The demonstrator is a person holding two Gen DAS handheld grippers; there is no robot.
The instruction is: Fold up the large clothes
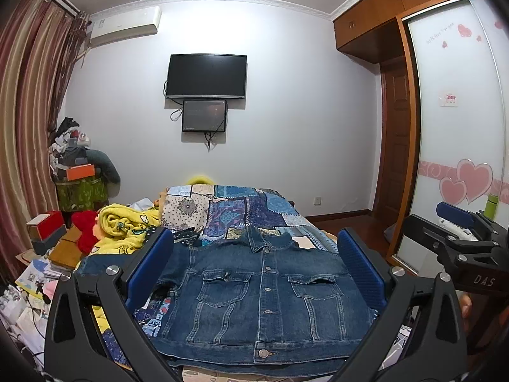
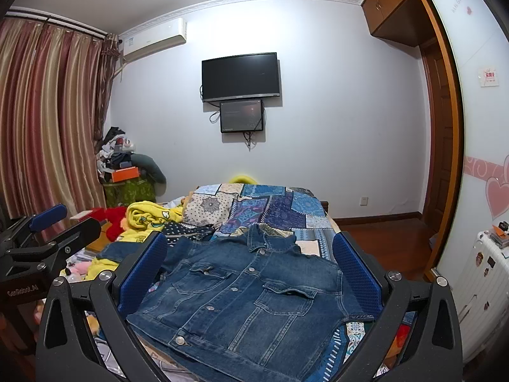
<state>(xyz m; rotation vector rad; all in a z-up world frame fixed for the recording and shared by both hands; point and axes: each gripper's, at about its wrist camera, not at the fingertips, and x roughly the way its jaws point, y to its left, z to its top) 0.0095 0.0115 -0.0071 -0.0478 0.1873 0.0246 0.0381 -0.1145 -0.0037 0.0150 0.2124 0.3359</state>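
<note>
**Denim jacket spread front-up on a patchwork bed**

Denim jacket (image 1: 264, 293): one dark blue garment lying flat on the patchwork bedspread (image 1: 241, 210), buttoned down the middle, collar toward the far wall, two flapped chest pockets showing. One sleeve trails off to the left of the jacket; the hem hangs at the near edge of the bed. Left of the jacket lies one crumpled yellow blanket (image 1: 127, 229), with a red plush item (image 1: 84, 227) just beside it. Above and beyond the jacket, two dark screens hang on the wall, the television (image 1: 206, 76) over a smaller one (image 1: 204, 115). Left gripper (image 1: 257, 273) and right gripper (image 2: 251, 273) each hover before the jacket, blue-padded fingers (image 1: 149, 264) spread wide, holding nothing.
</note>
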